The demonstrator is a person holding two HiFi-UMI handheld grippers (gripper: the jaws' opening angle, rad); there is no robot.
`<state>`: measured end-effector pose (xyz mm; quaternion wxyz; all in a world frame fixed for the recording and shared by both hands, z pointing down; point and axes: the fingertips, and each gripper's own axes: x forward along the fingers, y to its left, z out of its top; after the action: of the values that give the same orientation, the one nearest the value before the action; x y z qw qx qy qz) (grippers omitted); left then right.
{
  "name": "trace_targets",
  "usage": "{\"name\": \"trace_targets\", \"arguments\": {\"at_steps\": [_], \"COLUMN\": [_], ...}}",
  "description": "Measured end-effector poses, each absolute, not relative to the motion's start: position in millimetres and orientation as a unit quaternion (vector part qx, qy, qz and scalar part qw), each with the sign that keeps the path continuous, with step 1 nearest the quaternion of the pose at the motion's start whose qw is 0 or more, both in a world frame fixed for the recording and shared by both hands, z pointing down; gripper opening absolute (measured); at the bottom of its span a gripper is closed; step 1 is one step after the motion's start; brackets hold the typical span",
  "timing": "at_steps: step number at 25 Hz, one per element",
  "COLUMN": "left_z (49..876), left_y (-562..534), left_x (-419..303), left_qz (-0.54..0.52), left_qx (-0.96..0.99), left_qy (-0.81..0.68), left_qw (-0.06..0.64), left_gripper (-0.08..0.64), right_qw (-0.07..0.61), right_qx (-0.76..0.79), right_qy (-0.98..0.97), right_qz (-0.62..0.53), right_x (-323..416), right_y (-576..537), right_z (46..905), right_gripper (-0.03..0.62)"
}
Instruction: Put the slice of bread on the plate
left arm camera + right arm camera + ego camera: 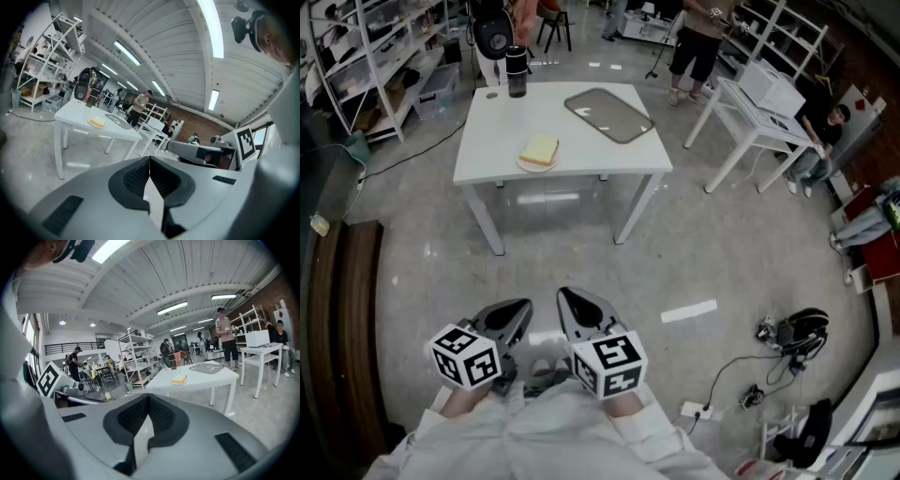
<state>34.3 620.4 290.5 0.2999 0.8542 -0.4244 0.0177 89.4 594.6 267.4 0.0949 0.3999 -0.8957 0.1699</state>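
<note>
Head view: bread slice (540, 149) on plate (523, 164); left gripper (517, 311), right gripper (574, 305) fingers clenched.

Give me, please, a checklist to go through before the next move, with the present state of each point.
1. The slice of bread lies on the plate: ok.
2. The left hand-held gripper is empty, jaws together: ok.
3. The right hand-held gripper is empty, jaws together: ok.
4. Both are well back from the white table: ok.
5. The black cup stands upright near the table's far edge: ok.
6. The bread sits wholly inside the plate's rim: cannot tell.
</note>
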Motion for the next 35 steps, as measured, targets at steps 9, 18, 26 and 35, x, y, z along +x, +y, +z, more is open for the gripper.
{"name": "trace_targets", "arguments": {"at_steps": [9,18,26,35], "left_z": [295,297,298,314], "left_y": [618,619,609,608], "left_x": [42,43,50,71], "left_qz": [0.028,0.024,0.008,-0.001], "left_qx": [0.856,0.853,0.845,0.828], "left_qy": [-0.418,-0.426,-0.439,-0.459], "left_qw": [0.303,0.299,0.306,0.321], "left_gripper": [0.009,0.009,0.009,0.009], "right_qw": [0.106,0.089,0.079,0.091], "right_qx": [0.394,0.399,0.370,0.366], "right_qy": [-0.896,-0.894,-0.905,-0.905], "right_qz": [0.172,0.184,0.196,0.197], "right_x": [91,97,100,126], "right_y": [592,592,588,582], "right_z": [273,278,275,290], "right_gripper": [0.012,0.014,0.014,0.014]}}
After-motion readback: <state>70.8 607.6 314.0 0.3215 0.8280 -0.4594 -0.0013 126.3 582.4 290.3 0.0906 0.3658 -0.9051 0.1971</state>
